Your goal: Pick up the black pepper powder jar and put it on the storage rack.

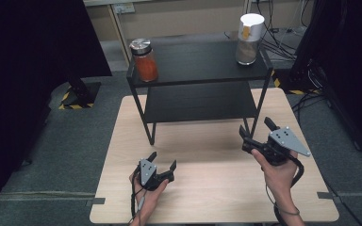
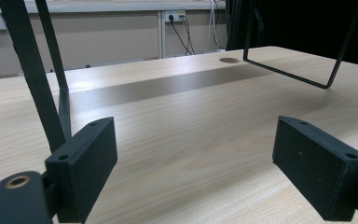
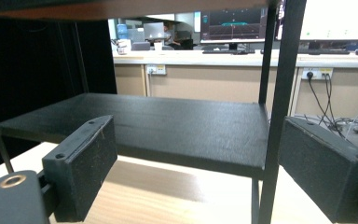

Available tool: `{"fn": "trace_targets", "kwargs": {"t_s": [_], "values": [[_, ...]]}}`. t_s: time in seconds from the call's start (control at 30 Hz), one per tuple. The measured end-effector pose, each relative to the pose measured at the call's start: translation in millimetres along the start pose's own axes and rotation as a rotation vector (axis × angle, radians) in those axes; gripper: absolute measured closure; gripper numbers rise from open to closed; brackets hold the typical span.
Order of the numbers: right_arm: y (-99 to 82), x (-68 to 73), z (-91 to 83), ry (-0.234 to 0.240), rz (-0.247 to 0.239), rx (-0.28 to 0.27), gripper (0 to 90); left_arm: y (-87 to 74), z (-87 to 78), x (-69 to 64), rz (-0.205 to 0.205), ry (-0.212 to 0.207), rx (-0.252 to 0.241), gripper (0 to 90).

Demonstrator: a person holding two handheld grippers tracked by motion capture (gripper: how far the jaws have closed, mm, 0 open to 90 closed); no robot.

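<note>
High view: a black shelf rack (image 1: pixel 200 89) stands at the far end of the wooden table (image 1: pixel 207 193). On its top shelf sit a jar of red stuff (image 1: pixel 144 60) at the left corner and a white-lidded jar (image 1: pixel 250 39) at the right corner. The left gripper (image 1: pixel 162 165) sits low over the table near the front, jaws wide apart, nothing between them. The right gripper (image 1: pixel 256 130) is just beside the rack's front right leg (image 3: pixel 275 121), jaws apart too and holding nothing, facing the lower shelf (image 3: pixel 168 126)
</note>
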State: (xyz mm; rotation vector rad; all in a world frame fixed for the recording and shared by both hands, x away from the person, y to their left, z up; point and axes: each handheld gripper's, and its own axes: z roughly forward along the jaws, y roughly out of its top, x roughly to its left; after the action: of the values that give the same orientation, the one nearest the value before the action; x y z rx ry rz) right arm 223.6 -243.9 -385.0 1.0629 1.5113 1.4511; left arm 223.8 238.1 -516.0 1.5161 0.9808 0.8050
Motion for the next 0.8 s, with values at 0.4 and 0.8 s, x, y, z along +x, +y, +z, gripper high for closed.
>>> {"fn": "trace_targets", "kwargs": {"t_s": [0.4,0.8], "values": [[-25.8,-0.1,-1.0,0.004,0.023,0.039,11.7,-0.2,-0.1,0.0,0.0,0.0,-0.001,13.2],[-43.5,-0.2,-2.5,0.009,0.028,0.076,11.7,-0.3,-0.1,-0.1,0.0,0.0,-0.002,13.2]]}}
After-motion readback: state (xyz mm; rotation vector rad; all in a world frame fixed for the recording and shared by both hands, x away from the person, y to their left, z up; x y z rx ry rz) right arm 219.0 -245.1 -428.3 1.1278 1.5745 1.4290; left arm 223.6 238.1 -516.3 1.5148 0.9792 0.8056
